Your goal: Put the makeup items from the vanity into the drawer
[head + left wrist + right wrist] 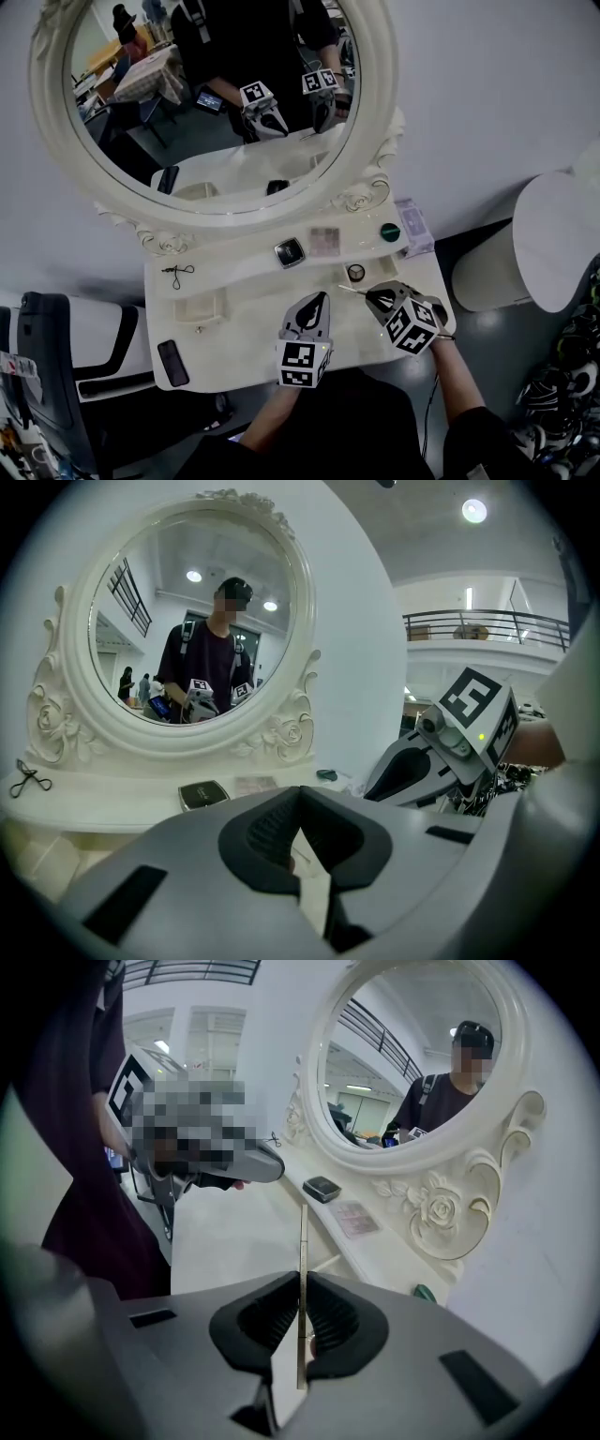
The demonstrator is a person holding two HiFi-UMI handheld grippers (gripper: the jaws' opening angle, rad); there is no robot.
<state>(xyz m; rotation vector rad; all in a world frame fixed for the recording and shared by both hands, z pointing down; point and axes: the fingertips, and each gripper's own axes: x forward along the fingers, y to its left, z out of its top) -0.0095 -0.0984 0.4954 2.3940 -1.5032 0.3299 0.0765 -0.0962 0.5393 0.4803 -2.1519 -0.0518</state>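
Note:
On the white vanity (244, 319) the raised back shelf holds a black compact (290, 252), a pink palette (324, 240) and a green round pot (390, 232). A small round jar (355, 273) sits below the shelf, and an eyelash curler (178, 274) lies at the left. My right gripper (372, 295) is shut on a thin gold stick (302, 1241) that stands upright between its pads, over the vanity's right part. Beside it, my left gripper (320, 298) is shut with nothing seen in it (300, 799).
A shallow square recess (202, 307) sits in the vanity's left part, and a black flat device (172, 362) lies at the front left corner. An oval mirror (216, 94) stands behind. A box (415, 228) is at the shelf's right end, and a white round bin (544, 244) stands to the right.

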